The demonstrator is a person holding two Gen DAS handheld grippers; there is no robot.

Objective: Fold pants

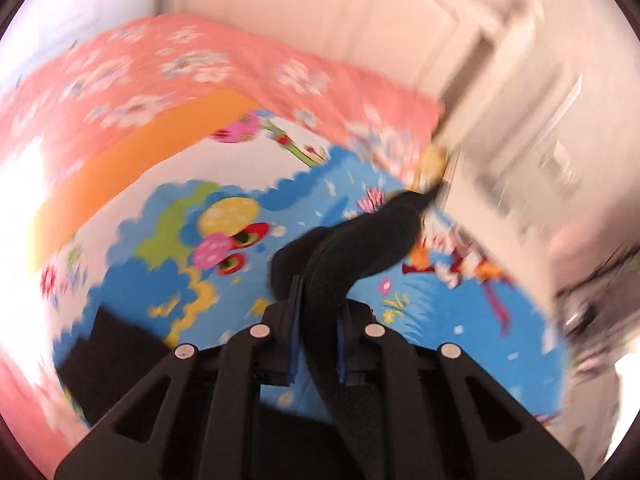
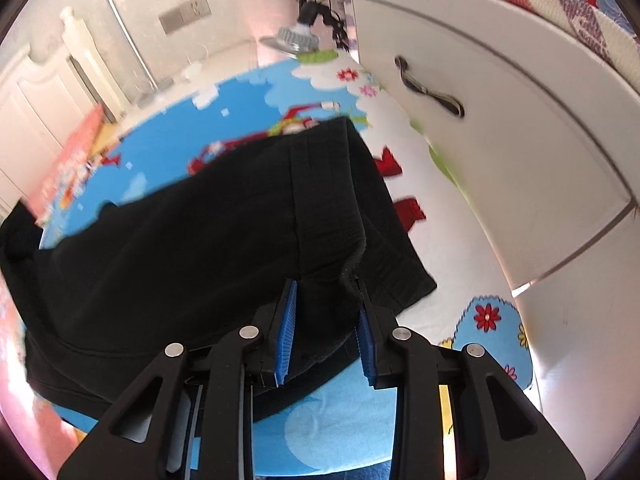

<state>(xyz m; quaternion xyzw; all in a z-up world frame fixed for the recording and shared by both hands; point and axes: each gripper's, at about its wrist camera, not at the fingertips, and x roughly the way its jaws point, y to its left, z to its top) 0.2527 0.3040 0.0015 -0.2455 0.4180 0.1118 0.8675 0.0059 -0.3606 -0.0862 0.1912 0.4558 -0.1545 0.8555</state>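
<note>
Black pants (image 2: 192,236) lie spread over a bright cartoon play mat (image 2: 248,104) in the right wrist view. My right gripper (image 2: 326,292) is shut on a bunched fold at the pants' near edge, and its blue pads (image 2: 287,328) press the cloth from both sides. In the blurred left wrist view my left gripper (image 1: 318,300) is shut on a narrow band of the black pants (image 1: 360,248), which rises out of the jaws and runs off toward the upper right. Another dark patch of cloth (image 1: 108,352) lies at the lower left.
A white cabinet with a metal handle (image 2: 430,90) stands close on the right of the mat. A pink flowered blanket (image 1: 160,64) and an orange strip (image 1: 152,148) lie beyond the mat. White panelled furniture (image 1: 532,92) rises at the right; a lamp head (image 2: 294,38) rests at the mat's far end.
</note>
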